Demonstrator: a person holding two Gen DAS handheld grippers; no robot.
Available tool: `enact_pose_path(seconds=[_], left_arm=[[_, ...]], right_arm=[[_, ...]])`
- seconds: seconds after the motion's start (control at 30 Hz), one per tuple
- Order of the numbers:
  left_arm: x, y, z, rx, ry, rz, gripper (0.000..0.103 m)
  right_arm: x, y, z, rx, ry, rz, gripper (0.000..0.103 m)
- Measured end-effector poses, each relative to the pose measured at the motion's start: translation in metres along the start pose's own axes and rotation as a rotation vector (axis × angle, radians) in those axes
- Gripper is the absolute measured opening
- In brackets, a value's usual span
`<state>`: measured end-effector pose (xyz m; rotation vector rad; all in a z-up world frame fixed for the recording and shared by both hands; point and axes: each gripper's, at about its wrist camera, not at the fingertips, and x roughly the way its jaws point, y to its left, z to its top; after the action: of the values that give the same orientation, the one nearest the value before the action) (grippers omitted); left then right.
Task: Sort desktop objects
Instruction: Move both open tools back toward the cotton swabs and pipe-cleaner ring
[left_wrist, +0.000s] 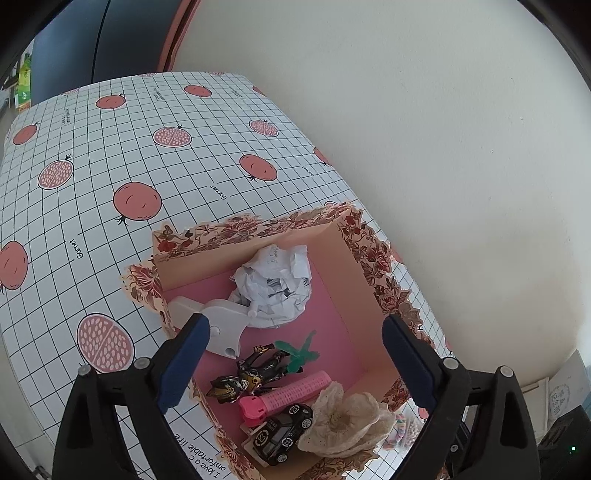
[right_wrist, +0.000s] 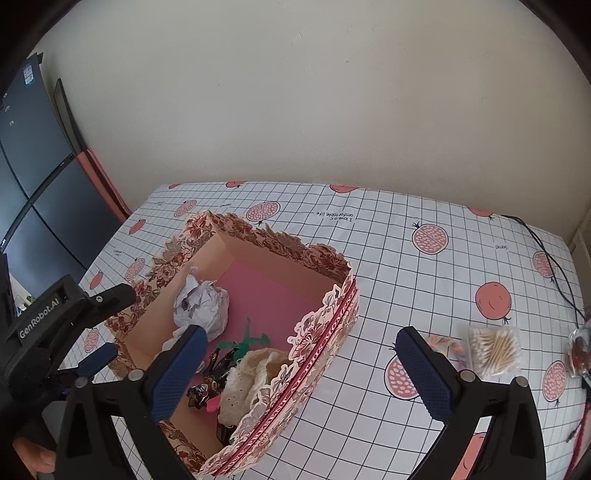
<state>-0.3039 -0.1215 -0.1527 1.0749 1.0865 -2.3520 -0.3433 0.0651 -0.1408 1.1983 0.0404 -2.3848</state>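
Observation:
A floral-edged box (left_wrist: 258, 226) with a pink floor stands on the table. In it lie crumpled paper (left_wrist: 275, 286), a white plastic device (left_wrist: 225, 325), a black-gold figure (left_wrist: 251, 373), a green toy palm (left_wrist: 299, 352), a pink roller (left_wrist: 291, 393), a black toy car (left_wrist: 286, 430) and a cream lace cloth (left_wrist: 347, 421). My left gripper (left_wrist: 295, 325) hangs open over the box with nothing between its pads. My right gripper (right_wrist: 301, 332) is open and bare above the box's right wall (right_wrist: 325, 332). The left gripper (right_wrist: 107, 321) also shows at the box's left side.
The pomegranate-print tablecloth (right_wrist: 406, 258) runs up to a pale wall. Right of the box lie a pack of cotton swabs (right_wrist: 495, 350) and a colourful packet (right_wrist: 447, 347). A glass object (right_wrist: 580, 350) and a black cable (right_wrist: 546, 251) sit at the far right edge.

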Motion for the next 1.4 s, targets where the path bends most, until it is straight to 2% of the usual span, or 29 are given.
enact_pose_path(seconds=[0.1,0.5,0.6,0.73,0.93,1.1,1.3,1.4], left_arm=[[0.0,-0.003,-0.001,0.015,-0.002,0.007,0.103],[0.003,-0.014,-0.008,0.064,0.023,0.021,0.103],[-0.006,-0.023,-0.009,0.092,-0.01,0.034,0.103],[-0.028,-0.044,-0.011,0.153,-0.088,0.012,0.103],[-0.05,-0.083,-0.022,0.273,-0.172,-0.015,0.103],[-0.058,-0.123,-0.043,0.409,-0.213,-0.058,0.103],[-0.062,-0.167,-0.069,0.532,-0.215,-0.149,0.103],[-0.058,-0.186,-0.08,0.576,-0.191,-0.195,0.103]], right_arm=[[-0.001,-0.003,0.0,0.01,0.001,0.003,0.103],[-0.004,-0.014,0.002,0.023,0.032,0.004,0.103],[-0.01,-0.022,0.004,0.034,0.032,-0.001,0.103],[-0.03,-0.039,0.01,0.068,0.001,0.005,0.103],[-0.071,-0.083,0.018,0.149,-0.082,0.01,0.103],[-0.093,-0.129,0.017,0.228,-0.103,-0.029,0.103],[-0.117,-0.179,0.009,0.33,-0.147,-0.069,0.103],[-0.125,-0.196,0.006,0.353,-0.163,-0.083,0.103]])
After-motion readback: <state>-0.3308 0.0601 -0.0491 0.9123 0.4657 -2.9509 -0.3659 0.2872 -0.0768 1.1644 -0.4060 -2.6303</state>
